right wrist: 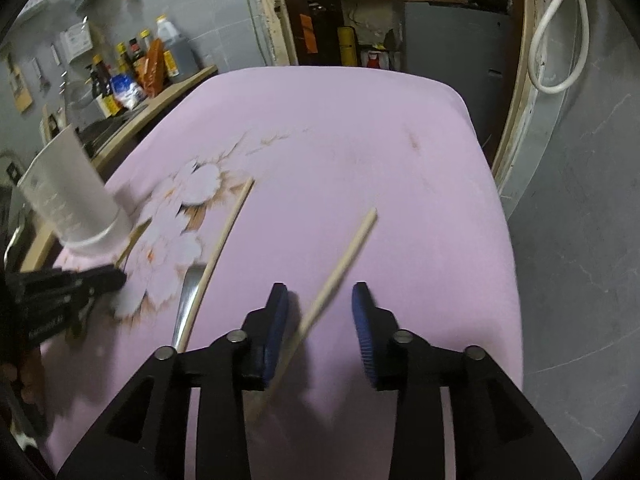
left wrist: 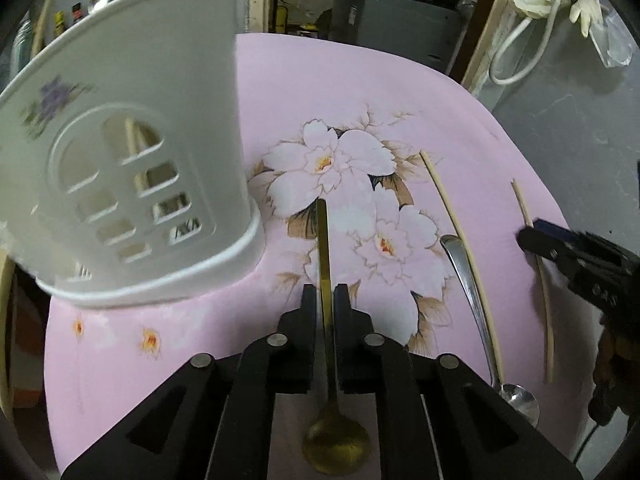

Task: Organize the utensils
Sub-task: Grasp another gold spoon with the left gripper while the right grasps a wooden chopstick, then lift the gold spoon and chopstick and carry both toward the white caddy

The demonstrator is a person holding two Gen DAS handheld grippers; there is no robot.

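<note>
My left gripper (left wrist: 325, 292) is shut on the handle of a gold spoon (left wrist: 329, 344), whose bowl points back toward the camera. The white slotted utensil holder (left wrist: 132, 168) stands just left of it on the pink floral table (left wrist: 300, 80). A silver spoon (left wrist: 476, 304) and a wooden chopstick (left wrist: 460, 236) lie to the right. My right gripper (right wrist: 320, 296) is open, its blue pads either side of a second chopstick (right wrist: 340, 268) lying on the table. The right gripper also shows in the left wrist view (left wrist: 536, 236), over that chopstick (left wrist: 540, 280).
A shelf with bottles (right wrist: 132, 68) stands beyond the table's left side. A grey wall with a white hose (right wrist: 560, 52) is on the right. The holder also shows in the right wrist view (right wrist: 76, 196), with my left gripper (right wrist: 116, 278) below it.
</note>
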